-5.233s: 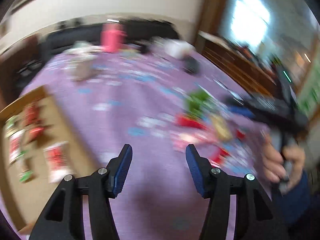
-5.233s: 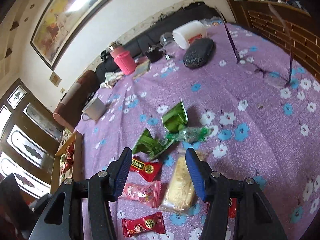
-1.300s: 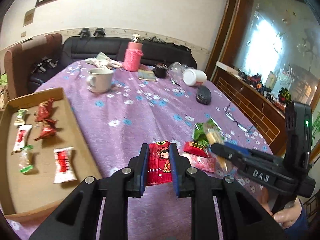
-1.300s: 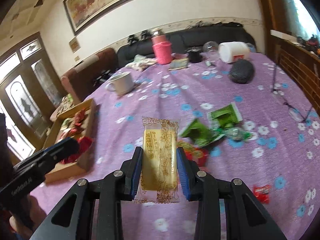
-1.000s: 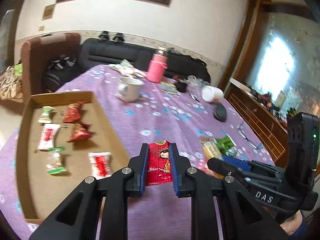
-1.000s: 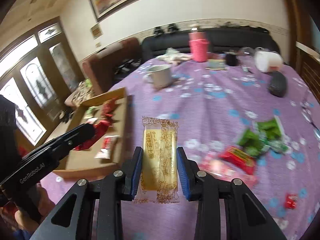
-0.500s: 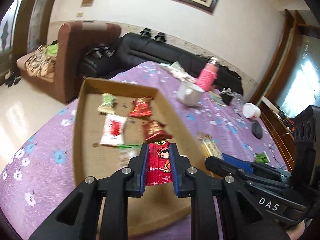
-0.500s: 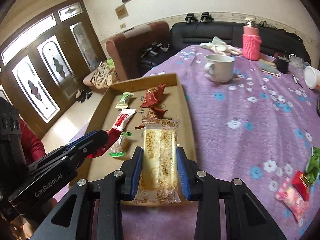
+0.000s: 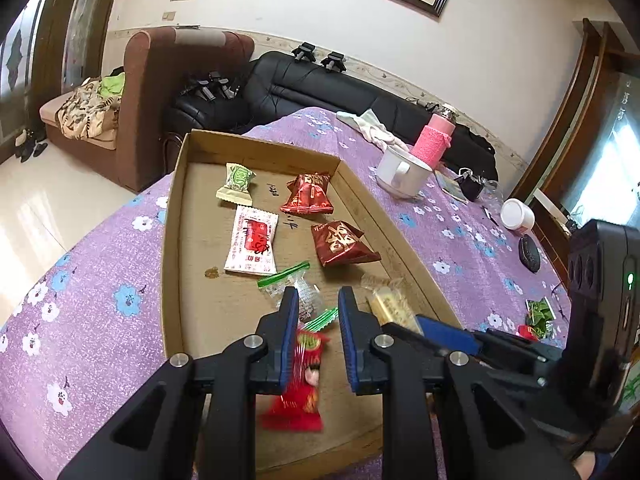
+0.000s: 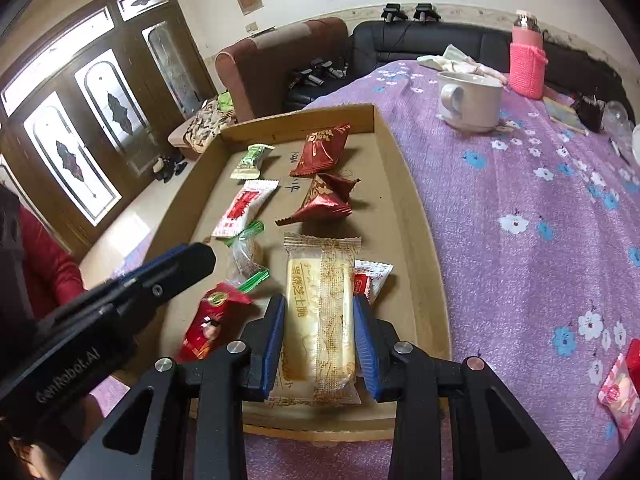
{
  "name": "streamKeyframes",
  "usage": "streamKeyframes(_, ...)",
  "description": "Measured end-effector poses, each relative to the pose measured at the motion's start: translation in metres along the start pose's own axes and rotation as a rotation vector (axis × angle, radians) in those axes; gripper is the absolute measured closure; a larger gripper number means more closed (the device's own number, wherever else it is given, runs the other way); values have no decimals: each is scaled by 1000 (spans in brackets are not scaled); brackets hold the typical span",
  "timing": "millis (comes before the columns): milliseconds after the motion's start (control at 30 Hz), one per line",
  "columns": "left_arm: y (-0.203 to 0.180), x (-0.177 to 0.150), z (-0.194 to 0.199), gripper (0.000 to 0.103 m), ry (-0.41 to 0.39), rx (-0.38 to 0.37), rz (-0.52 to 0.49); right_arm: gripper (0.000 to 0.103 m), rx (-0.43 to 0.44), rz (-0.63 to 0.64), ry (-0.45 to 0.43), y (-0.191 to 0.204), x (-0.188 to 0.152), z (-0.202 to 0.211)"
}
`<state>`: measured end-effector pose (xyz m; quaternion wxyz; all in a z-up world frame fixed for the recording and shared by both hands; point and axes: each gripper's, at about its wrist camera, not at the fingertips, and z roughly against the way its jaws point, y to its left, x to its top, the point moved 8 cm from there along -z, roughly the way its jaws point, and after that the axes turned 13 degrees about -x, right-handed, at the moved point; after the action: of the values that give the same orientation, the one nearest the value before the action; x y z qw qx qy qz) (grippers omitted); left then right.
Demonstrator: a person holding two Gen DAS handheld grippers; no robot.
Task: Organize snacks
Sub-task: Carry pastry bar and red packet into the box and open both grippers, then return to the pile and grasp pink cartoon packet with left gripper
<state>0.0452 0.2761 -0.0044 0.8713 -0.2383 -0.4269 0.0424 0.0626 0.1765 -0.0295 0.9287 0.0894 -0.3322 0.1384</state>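
Note:
A shallow cardboard tray [image 9: 172, 216] on the purple flowered tablecloth holds several wrapped snacks. My left gripper [image 9: 318, 334] is open over the tray's near end; a red snack packet [image 9: 298, 384] is blurred below its jaws, loose and falling. It also shows in the right wrist view [image 10: 208, 324] beside the left gripper's finger. My right gripper [image 10: 320, 334] still has its pads against a long yellow wafer packet [image 10: 320, 320], low over the tray [image 10: 416, 216] at its near right side. The wafer's end shows in the left wrist view [image 9: 390, 306].
Two dark red packets [image 9: 308, 194], a white and red packet [image 9: 252, 240], a green one [image 9: 236, 182] and a clear one lie in the tray. A white mug [image 9: 402, 172] and pink bottle [image 9: 434, 140] stand beyond. More snacks [image 10: 620, 388] lie on the cloth at right.
Both grippers have moved lower over the tray's near end. My left gripper has opened and let the red packet drop. The right one still holds the wafer packet.

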Motion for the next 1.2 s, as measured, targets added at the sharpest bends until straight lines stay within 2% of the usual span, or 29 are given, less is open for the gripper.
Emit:
streamKeyframes(400, -1, 0, -1, 83, 3, -4, -4, 64, -7, 37, -60, 1, 3, 24)
streamKeyframes(600, -3, 0, 1, 83, -5, 4, -16, 64, 18, -37, -114, -19, 4, 57)
streamKeyframes(800, -11, 0, 8, 83, -30, 26, -46, 64, 15, -102, -139, -57, -8, 85)
streamKeyframes(967, -49, -3, 10, 82, -17, -22, -105, 64, 9, -216, -156, -111, -19, 103)
streamKeyframes(1000, -59, -4, 9, 80, -11, -36, -122, 65, 6, -247, -159, -125, -22, 106)
streamKeyframes(1067, -85, -9, 4, 70, 10, -68, -165, 65, 1, -305, -174, -150, -27, 113)
streamKeyframes(1133, -111, -15, -3, 68, 30, -94, -208, 65, 5, -365, -178, -173, -32, 119)
streamKeyframes(1200, -137, -26, -14, 68, 63, -121, -255, 65, 53, -419, -143, -193, -39, 123)
